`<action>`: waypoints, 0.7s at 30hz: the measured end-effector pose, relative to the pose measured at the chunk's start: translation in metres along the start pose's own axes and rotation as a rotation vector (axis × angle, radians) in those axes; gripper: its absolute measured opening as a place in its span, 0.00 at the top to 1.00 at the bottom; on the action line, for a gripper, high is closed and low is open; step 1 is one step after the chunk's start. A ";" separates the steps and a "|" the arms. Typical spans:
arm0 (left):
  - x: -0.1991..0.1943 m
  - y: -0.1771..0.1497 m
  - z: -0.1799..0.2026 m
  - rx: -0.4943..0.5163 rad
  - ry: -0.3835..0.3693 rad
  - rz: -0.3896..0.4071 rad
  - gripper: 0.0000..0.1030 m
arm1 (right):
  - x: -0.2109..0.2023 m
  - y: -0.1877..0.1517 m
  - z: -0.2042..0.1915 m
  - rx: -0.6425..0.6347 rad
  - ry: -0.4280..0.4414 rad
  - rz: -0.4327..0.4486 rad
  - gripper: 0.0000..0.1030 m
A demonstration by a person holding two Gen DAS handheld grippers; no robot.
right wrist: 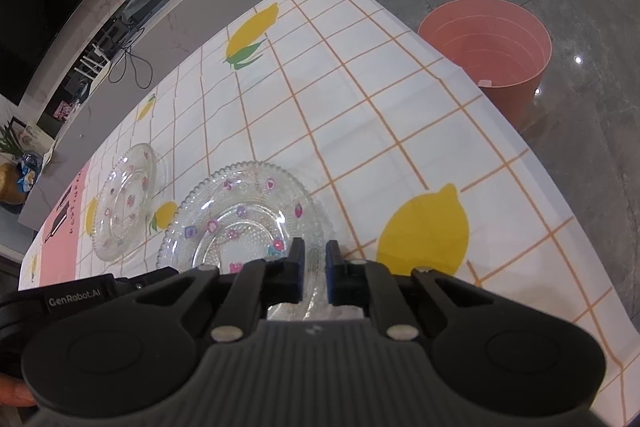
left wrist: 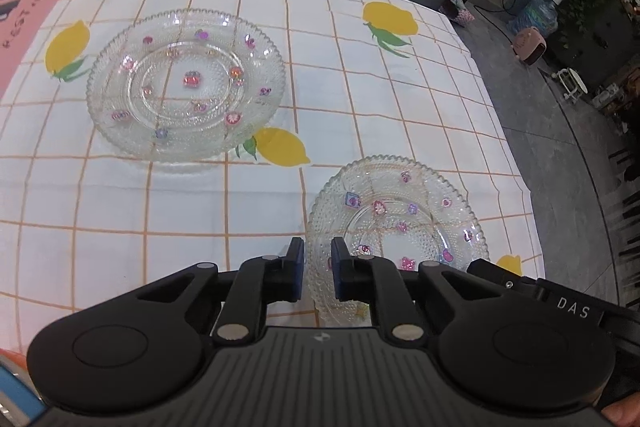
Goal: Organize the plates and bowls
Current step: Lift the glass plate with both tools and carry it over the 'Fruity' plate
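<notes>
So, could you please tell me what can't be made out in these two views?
- Left wrist view: near plate front rim hidden under left gripper; pad contact unclear through clear glass.
- Right wrist view: pink bin partly hidden behind the tablecloth edge.
- Left wrist view: pink cloth lettering cut off, unreadable.

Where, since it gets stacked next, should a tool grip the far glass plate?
Take the far glass plate by its beaded rim at the near edge, coming in low from that side: it lies flat on the tablecloth, and its rim flares upward, probably leaving room for a finger beneath.
</notes>
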State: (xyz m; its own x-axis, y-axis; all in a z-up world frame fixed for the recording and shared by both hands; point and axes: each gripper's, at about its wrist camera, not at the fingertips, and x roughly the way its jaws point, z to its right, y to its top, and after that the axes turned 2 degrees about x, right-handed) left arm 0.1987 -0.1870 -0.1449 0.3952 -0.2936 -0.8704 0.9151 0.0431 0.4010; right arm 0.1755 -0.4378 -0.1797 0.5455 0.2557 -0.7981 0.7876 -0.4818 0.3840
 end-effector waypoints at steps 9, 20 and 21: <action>-0.034 0.001 -0.002 -0.025 -0.007 0.027 0.86 | -0.018 0.003 -0.011 -0.005 0.031 0.006 0.93; -0.104 0.005 -0.026 -0.069 -0.018 0.098 0.86 | -0.059 -0.006 -0.055 -0.027 0.092 0.048 0.93; -0.110 0.006 -0.030 -0.075 -0.016 0.107 0.86 | -0.062 -0.007 -0.062 -0.034 0.096 0.049 0.93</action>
State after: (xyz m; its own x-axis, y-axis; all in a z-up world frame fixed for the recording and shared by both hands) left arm 0.1626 -0.1253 -0.0554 0.4898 -0.2988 -0.8191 0.8716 0.1458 0.4680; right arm 0.1537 -0.3980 -0.1043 0.6076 0.3124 -0.7302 0.7675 -0.4674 0.4386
